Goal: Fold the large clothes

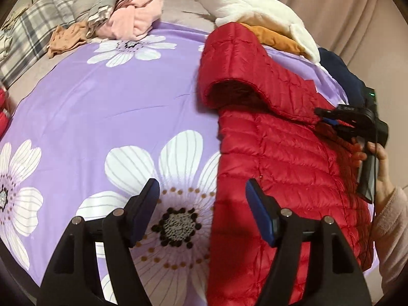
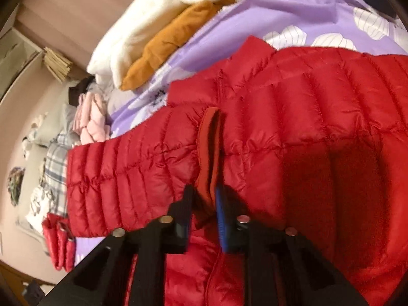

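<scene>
I am working over a bed covered by a lilac sheet (image 1: 84, 107) printed with large white daisies, and I place everything else by that sheet. My red quilted down jacket (image 1: 280, 158) lies on its right-hand part, hood (image 1: 234, 66) toward the far end. My left gripper (image 1: 202, 191) hovers over the sheet's near edge with its fingers spread wide apart, holding nothing; one blue-padded finger sits above a daisy centre, the other above the jacket's left edge. My right gripper (image 2: 204, 199) has its fingers closed in on a red trimmed fold of the jacket (image 2: 306, 117) near the hood opening, the fabric pinched between them. At the sheet's far end sit a crumpled pink garment (image 1: 137, 12), a small tan patterned piece (image 1: 66, 38) and grey plaid bedding (image 1: 30, 33). Beyond the far right corner lie a white fleece (image 1: 244, 5) over a mustard-orange garment (image 1: 275, 35), with dark navy cloth (image 1: 341, 74) just beside them. Pinkish-beige curtains (image 1: 339, 7) hang behind the bed. In the right wrist view, a second red puffy piece (image 2: 58, 239) lies at the sheet's edge, and a beige floor (image 2: 15, 137) shows past it.
</scene>
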`<state>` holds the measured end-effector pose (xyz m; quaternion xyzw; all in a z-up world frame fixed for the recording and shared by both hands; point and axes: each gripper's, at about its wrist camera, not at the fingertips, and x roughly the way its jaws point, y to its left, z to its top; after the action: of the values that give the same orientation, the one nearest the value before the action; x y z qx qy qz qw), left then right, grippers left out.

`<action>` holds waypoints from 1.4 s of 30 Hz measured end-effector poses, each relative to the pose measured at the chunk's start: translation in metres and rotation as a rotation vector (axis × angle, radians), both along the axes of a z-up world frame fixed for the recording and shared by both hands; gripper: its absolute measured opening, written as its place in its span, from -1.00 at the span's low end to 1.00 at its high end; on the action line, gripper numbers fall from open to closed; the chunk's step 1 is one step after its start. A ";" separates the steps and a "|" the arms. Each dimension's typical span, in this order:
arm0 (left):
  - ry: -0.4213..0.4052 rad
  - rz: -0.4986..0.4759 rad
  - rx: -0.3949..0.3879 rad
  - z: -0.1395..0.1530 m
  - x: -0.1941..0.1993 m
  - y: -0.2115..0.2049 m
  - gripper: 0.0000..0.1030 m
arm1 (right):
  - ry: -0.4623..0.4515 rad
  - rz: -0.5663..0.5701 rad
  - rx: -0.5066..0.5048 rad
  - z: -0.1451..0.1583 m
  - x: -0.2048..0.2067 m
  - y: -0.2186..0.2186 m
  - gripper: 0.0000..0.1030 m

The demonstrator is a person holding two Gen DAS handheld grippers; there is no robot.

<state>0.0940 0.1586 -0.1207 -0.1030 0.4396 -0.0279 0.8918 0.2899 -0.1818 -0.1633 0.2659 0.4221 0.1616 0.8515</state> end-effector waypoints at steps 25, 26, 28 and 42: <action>0.055 -0.093 -0.002 -0.001 0.017 -0.037 0.36 | 0.021 -0.290 -0.145 0.016 -0.120 -0.112 -0.58; 0.048 -0.100 0.008 0.001 0.021 -0.040 0.36 | -0.008 -0.302 -0.189 0.023 -0.124 -0.109 -0.58; 0.025 -0.119 0.021 0.006 0.035 -0.049 0.36 | -0.079 -0.290 -0.262 0.037 -0.128 -0.098 -0.58; 0.046 -0.190 0.106 -0.023 0.154 -0.122 0.07 | -0.080 -0.090 -0.441 0.001 -0.078 -0.048 -0.58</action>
<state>0.2480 0.0362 -0.1439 -0.0142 0.4687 -0.0867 0.8790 0.2122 -0.2302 -0.1623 0.0852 0.4009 0.0378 0.9114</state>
